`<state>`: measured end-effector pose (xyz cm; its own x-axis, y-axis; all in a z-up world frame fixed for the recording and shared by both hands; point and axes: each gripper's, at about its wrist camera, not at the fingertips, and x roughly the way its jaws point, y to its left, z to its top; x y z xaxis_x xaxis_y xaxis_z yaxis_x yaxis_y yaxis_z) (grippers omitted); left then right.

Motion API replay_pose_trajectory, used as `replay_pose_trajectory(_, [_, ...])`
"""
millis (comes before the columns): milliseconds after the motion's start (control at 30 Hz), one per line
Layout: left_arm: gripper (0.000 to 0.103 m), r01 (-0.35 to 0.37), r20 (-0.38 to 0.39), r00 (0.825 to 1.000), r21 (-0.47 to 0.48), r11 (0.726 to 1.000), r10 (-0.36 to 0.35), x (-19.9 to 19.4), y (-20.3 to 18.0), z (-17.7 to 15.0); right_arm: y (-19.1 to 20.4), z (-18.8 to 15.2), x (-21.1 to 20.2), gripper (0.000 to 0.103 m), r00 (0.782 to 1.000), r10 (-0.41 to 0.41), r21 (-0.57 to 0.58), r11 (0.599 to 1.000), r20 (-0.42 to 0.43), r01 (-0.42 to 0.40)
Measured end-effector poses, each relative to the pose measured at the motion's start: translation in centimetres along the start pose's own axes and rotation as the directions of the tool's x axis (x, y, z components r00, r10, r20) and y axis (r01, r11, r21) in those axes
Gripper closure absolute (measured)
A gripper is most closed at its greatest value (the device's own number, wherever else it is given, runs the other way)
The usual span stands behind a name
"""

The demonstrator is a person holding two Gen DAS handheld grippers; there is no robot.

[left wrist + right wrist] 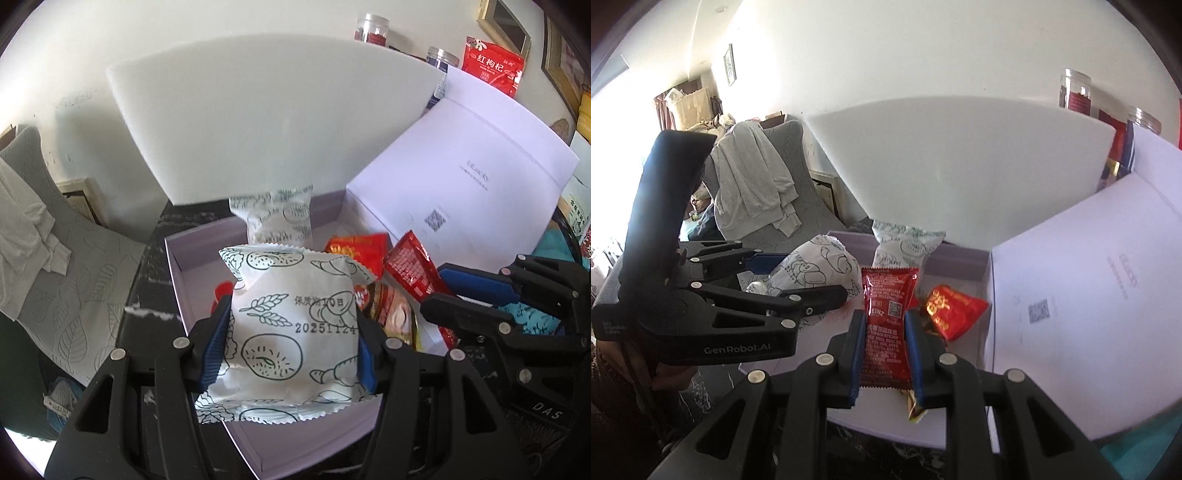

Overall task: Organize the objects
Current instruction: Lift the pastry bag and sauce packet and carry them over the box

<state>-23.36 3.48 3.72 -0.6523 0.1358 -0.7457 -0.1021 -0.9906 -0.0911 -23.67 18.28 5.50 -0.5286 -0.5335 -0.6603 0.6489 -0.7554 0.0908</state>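
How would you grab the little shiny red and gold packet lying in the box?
Pinch the red and gold packet across its puffy middle, coming down from above. It lies flat on the floor of the box, with the box wall close on its right and the right hand-held gripper, shut on the ketchup sachet, on its left, so sideways approaches look cramped.

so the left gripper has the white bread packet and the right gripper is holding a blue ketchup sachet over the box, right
Not quite: the sachet is red, not blue, as the right wrist view shows. The right gripper is shut on the red Heinz ketchup sachet over the open lilac cardboard box; the left gripper holds the white printed bread packet.
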Motion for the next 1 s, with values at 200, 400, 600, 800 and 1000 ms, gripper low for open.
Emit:
replay_pose_trajectory(200, [0.047,-0.036,0.023,0.999,0.016,0.999,0.035,0.7,0.1,1.4,-0.7,1.3,1.2,0.082,1.0,0.026,-0.001,1.0,0.009,-0.026])
replay_pose_trajectory(400, [0.047,-0.033,-0.012,0.999,0.01,0.999,0.033,2.5,0.6,1.2,-1.1,0.4,2.7,0.082,0.998,0.046,0.017,0.999,-0.045,-0.046])
replay_pose_trajectory(600, [0.047,-0.014,-0.075,0.997,0.025,1.0,0.016,4.1,0.3,-0.1,-1.2,-0.8,4.0,0.082,0.994,0.061,0.028,0.998,-0.095,-0.059])
replay_pose_trajectory(800, [0.047,-0.02,-0.113,0.993,0.028,0.999,0.023,4.5,0.6,-0.9,-0.9,-1.9,5.0,0.082,0.989,0.079,0.012,0.997,-0.124,-0.078])
replay_pose_trajectory(1000, [0.047,-0.02,-0.139,0.99,0.05,0.999,0.026,4.9,0.5,-1.7,-0.4,-2.8,5.4,0.082,0.985,0.08,0.014,0.997,-0.151,-0.079])
